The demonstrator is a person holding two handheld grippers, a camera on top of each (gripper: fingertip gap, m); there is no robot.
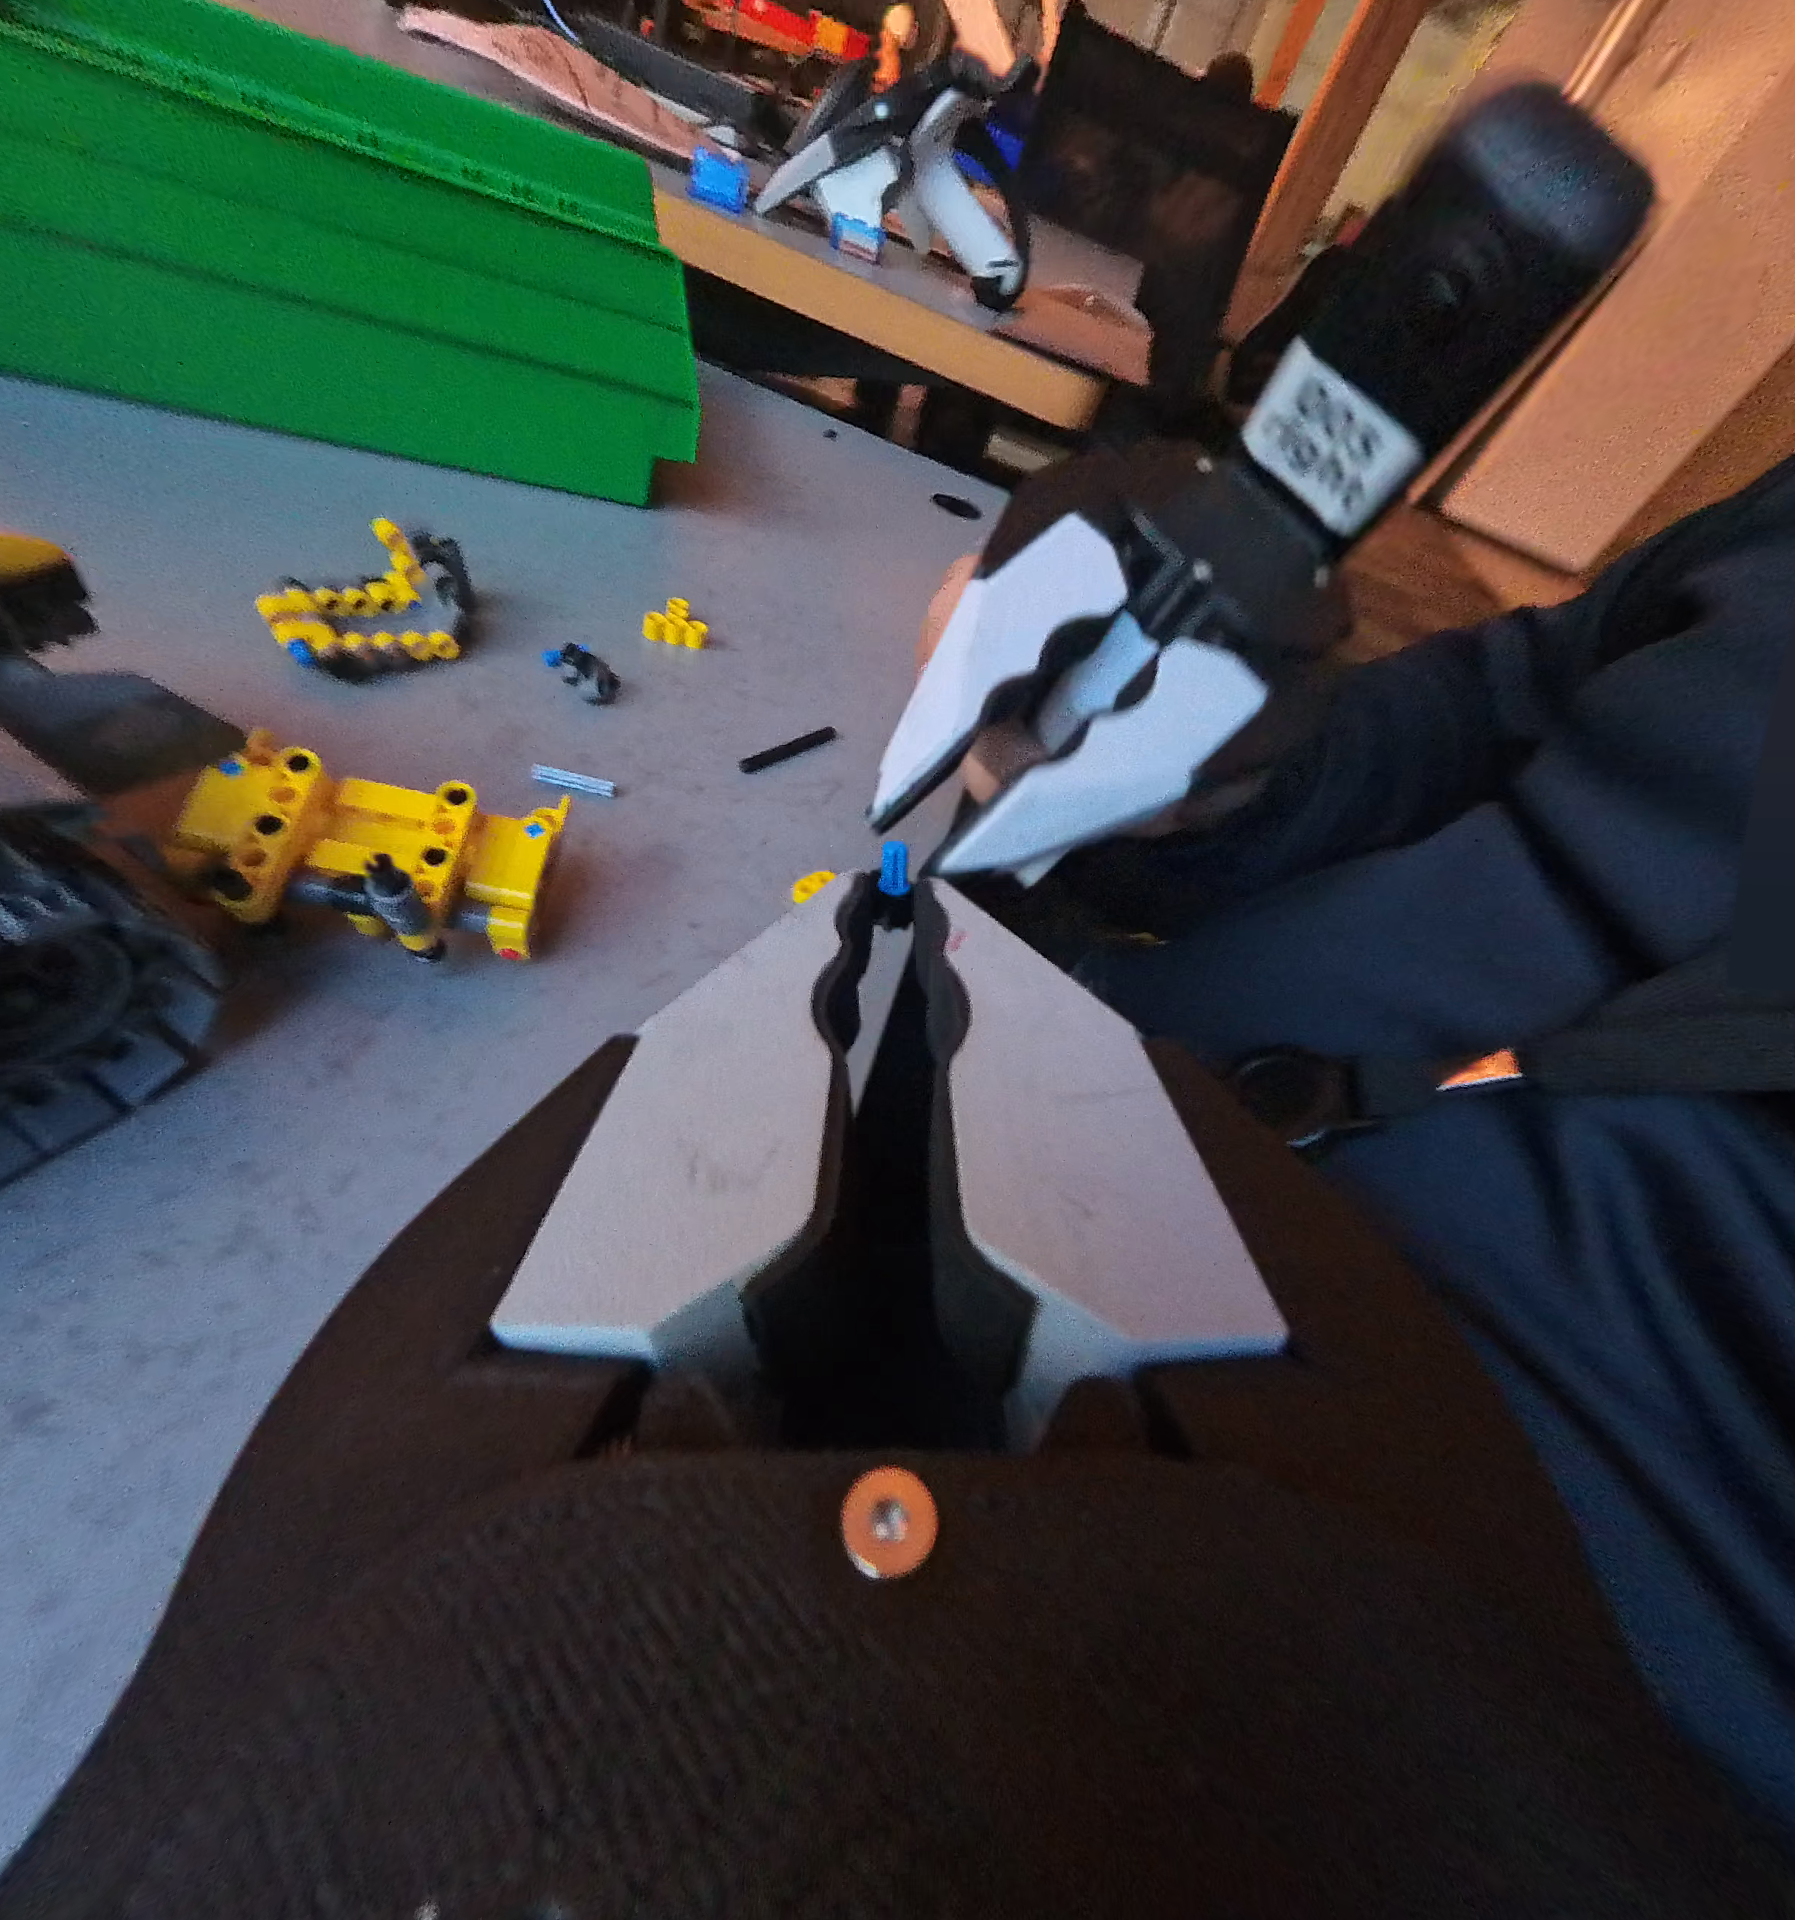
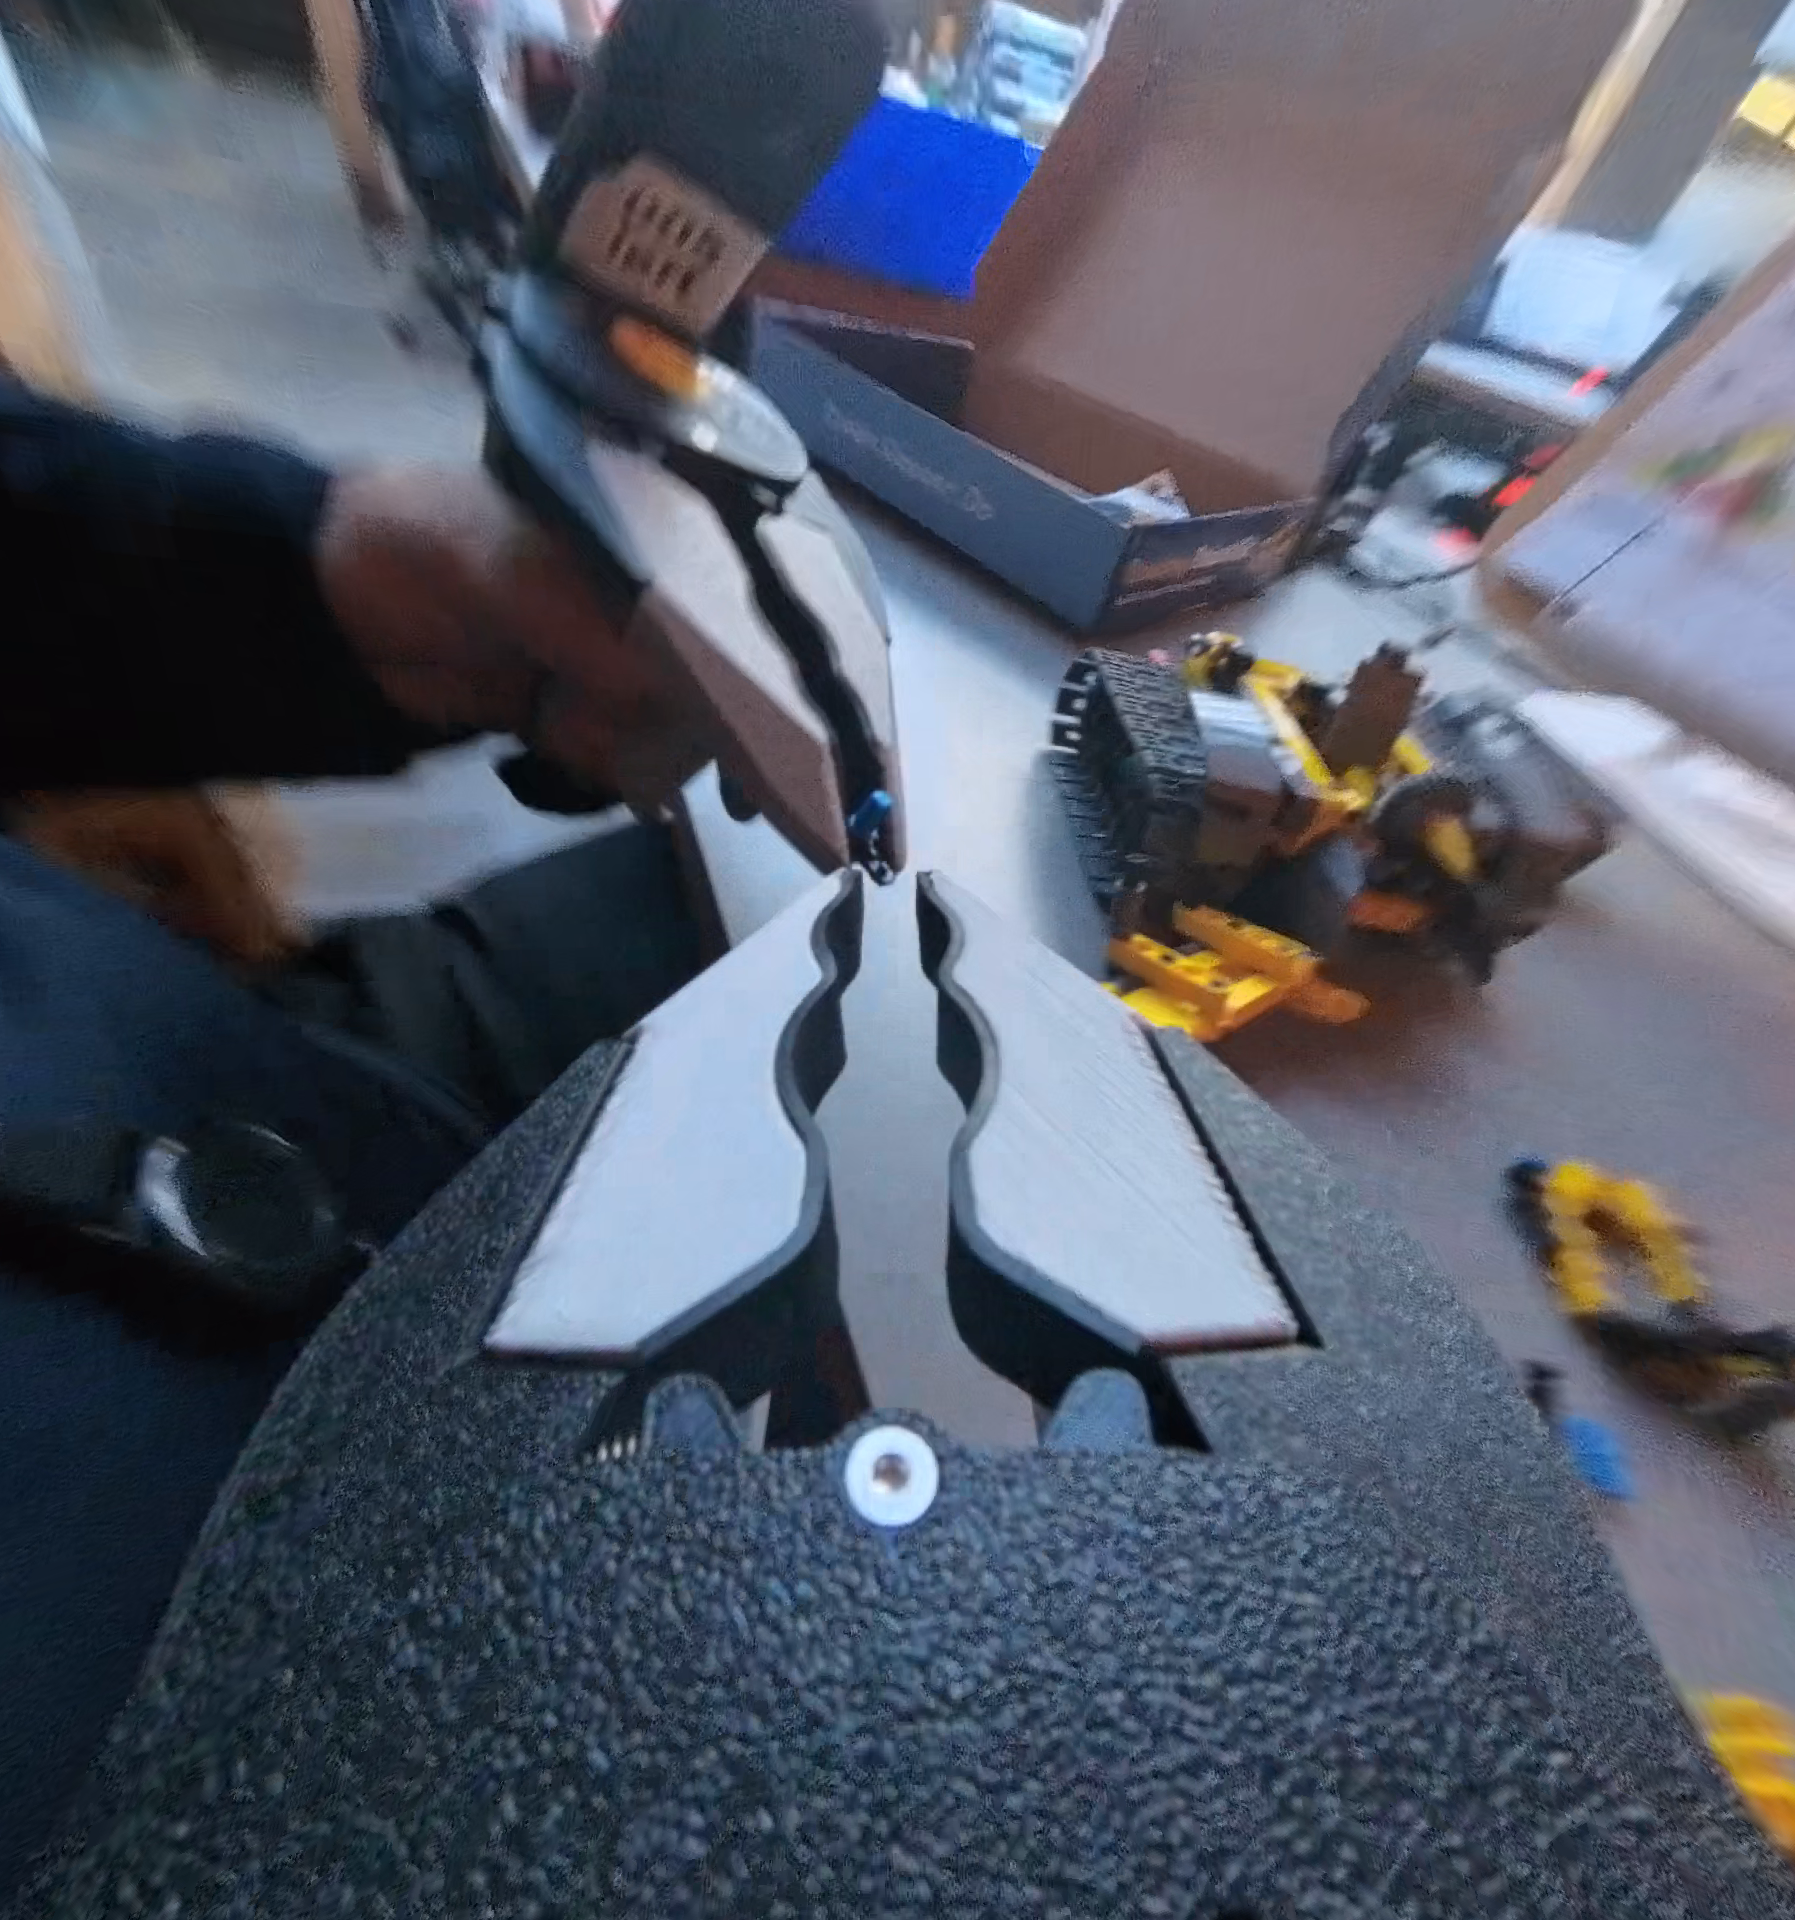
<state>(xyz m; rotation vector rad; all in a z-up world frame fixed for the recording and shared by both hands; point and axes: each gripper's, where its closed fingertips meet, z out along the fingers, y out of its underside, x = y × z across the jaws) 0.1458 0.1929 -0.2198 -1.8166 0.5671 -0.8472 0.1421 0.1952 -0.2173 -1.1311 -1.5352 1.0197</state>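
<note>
Left hand-held gripper is pinching a small blue pin at its tips, pin poking straight out past them, above the tabletop. Right hand-held gripper sits slightly spread and empty, tips just beside the pin.

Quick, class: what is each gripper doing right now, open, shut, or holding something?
Left gripper: shut on a small blue pin pinched at its tips.
Right gripper: open, holding nothing, its fingers parted just short of the pin.
</note>
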